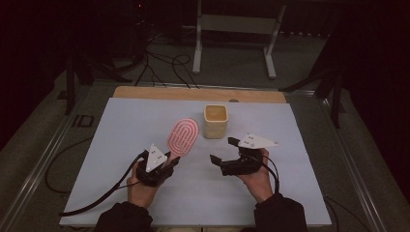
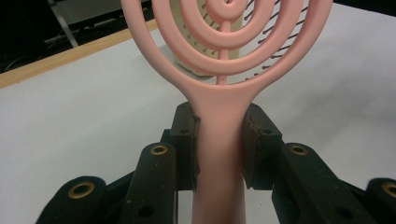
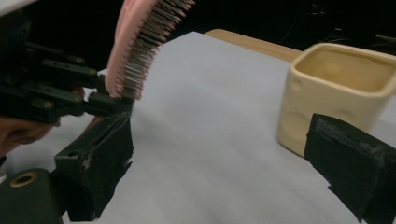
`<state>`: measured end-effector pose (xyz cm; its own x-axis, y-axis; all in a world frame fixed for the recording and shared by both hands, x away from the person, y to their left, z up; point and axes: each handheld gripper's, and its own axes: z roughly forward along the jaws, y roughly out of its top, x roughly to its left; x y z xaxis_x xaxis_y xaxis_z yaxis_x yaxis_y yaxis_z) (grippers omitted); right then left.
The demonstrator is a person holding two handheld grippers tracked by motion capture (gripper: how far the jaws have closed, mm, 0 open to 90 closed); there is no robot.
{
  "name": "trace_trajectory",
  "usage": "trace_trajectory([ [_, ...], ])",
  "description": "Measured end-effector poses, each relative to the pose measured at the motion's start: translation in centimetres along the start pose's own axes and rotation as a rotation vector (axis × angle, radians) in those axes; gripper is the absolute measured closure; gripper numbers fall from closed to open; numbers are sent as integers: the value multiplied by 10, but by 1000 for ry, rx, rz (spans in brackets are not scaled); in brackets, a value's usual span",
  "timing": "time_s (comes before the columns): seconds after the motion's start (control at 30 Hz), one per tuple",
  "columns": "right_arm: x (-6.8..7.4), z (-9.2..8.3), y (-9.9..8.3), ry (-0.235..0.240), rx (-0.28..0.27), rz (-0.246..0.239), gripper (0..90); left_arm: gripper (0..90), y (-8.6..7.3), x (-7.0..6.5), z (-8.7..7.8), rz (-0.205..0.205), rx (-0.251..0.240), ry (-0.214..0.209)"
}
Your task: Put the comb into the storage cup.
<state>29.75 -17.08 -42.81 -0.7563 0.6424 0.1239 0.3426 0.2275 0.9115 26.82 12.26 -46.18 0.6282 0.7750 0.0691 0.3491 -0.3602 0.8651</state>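
Left tool [image 1: 170, 162] clamped on pink hairbrush [image 1: 183, 137] handle, raised; right tool [image 1: 223, 151] agape, level.

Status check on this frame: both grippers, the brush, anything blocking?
Left gripper shut on pink brush handle, head raised. Right gripper open, empty. Cream cup beyond the brush; nothing between them.

pink hairbrush [image 1: 183, 137] with concentric oval rings, dark bristles; cream yellow cup [image 1: 215, 121]; white table sheet [image 1: 125, 125].
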Motion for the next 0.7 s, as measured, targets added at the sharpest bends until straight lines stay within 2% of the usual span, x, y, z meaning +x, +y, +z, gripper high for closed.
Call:
trace_trajectory([
  [0.13, 7, 6, 6, 20, -1, -16, 78, 702, 0, -2, 1, 5, 1, -2],
  [0.27, 10, 12, 10, 42, -8, -2, 78, 702, 0, -4, 1, 7, 2, -4],
  [0.7, 23, 31, 22, 71, -6, -9, 79, 702, 1, -10, 4, 29, 3, -5],
])
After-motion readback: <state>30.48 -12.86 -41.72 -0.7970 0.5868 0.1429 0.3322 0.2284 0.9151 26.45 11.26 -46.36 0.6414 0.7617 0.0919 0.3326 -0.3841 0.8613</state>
